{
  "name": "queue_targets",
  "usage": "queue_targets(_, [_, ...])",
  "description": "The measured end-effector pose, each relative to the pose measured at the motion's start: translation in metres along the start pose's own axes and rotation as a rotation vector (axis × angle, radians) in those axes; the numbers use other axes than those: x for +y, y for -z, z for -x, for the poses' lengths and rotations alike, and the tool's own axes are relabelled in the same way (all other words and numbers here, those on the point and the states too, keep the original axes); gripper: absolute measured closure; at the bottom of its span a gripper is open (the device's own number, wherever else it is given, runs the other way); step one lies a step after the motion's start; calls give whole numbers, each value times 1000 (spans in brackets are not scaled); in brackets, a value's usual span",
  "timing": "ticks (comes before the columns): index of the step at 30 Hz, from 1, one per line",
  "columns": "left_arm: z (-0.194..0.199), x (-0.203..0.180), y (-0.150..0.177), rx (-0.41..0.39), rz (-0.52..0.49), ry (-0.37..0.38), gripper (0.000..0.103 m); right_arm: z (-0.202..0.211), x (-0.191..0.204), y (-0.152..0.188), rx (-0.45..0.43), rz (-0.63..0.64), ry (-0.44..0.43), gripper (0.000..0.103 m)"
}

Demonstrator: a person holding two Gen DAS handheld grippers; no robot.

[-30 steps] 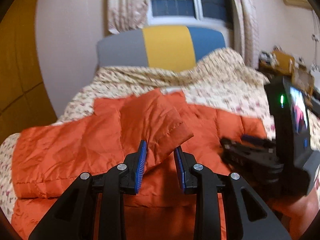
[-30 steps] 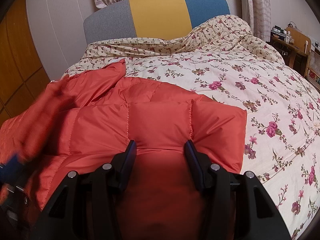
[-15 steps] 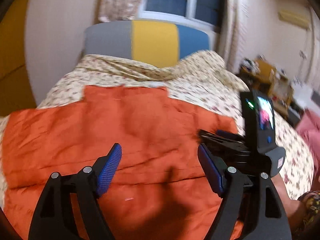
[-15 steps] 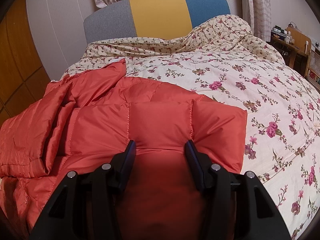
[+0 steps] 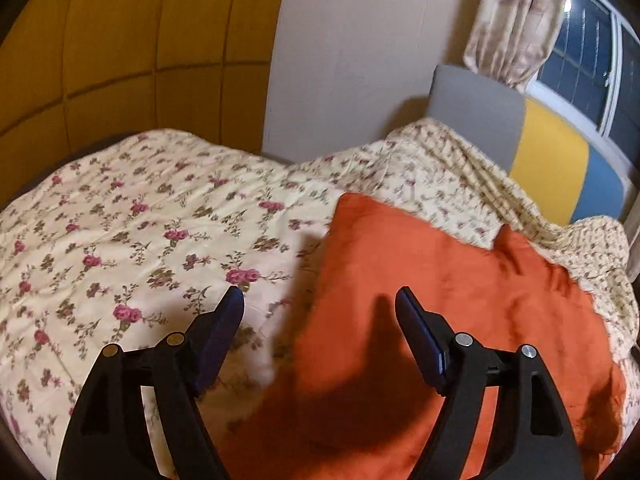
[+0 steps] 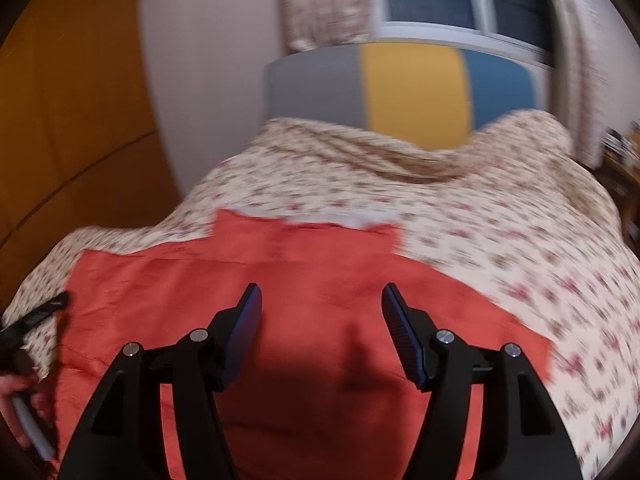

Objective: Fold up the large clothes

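An orange padded jacket (image 6: 304, 280) lies spread flat on the floral bedspread (image 5: 132, 232), its far edge toward the grey, yellow and blue headboard (image 6: 412, 92). The left gripper (image 5: 320, 304) hangs released with nothing between its blue pads, over the jacket's left edge where it meets the bedspread. The right gripper (image 6: 320, 300) hovers above the jacket's near middle, its jaws opening and empty.

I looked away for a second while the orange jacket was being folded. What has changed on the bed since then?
The left gripper let go of the sleeve, which now lies folded across the orange jacket, and swung left over the floral quilt. The right gripper lifted off the jacket, jaws opening and empty. The quilt stayed put.
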State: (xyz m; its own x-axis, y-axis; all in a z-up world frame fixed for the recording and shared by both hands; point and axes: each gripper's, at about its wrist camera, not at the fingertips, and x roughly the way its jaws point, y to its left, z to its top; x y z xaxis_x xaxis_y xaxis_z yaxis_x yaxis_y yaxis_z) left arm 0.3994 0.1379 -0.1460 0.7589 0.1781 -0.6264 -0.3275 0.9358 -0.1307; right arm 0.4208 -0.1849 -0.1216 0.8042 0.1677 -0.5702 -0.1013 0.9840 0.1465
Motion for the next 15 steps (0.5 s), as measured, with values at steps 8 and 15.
queue_targets(8, [-39,-54,9,87,-223,47,25,-67,33,28,253,95,90,42])
queue_targets(15, [-49,-65,19,50,-265,91,3,-64,2,60,221,-26,149,39])
